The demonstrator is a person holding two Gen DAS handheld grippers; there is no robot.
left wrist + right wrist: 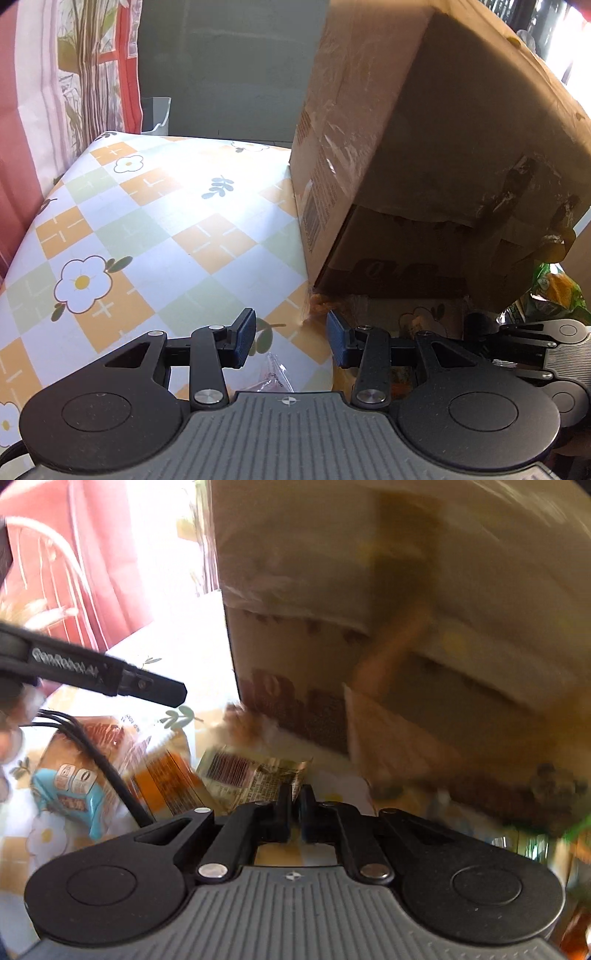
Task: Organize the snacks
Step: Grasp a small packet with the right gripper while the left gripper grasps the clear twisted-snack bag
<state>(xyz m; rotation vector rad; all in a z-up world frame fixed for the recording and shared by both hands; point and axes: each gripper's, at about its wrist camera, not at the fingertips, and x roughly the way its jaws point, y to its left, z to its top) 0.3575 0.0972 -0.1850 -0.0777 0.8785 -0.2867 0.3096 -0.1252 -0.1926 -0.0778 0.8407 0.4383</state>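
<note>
Left gripper (291, 338): jaws apart at a moderate gap, nothing clamped; between and below the blue pads (245, 341) only the tablecloth and a corner of clear wrapper (275, 374) show. Right gripper (294, 805): jaws drawn together, fingers nearly touching; the edge of a gold-printed snack packet (255, 775) sits right at the tips, but whether it is pinched cannot be told from this view. No earlier view to compare. In the right wrist view, loose snacks lie just left of the tips: an orange-striped packet (166, 779) and a packet with a blue label (70, 790), both flat on the floral tablecloth (44, 834), overlapping each other. The left gripper's finger (155, 688) reaches across above them, with a black cable (107, 771) trailing over the blue-label packet. Just beyond both grippers, a large cardboard box (424, 147) is tilted, its open mouth facing down toward the table; its near lower corner is close to the cloth. A green and orange bag (557, 291) shows beside the box mouth at right. Open room: the checkered table (155, 229) left of the box is bare out to its far edge. Beyond that edge, a red patterned curtain (55, 92) and grey wall (221, 66). Right wrist view blurred around the box.
</note>
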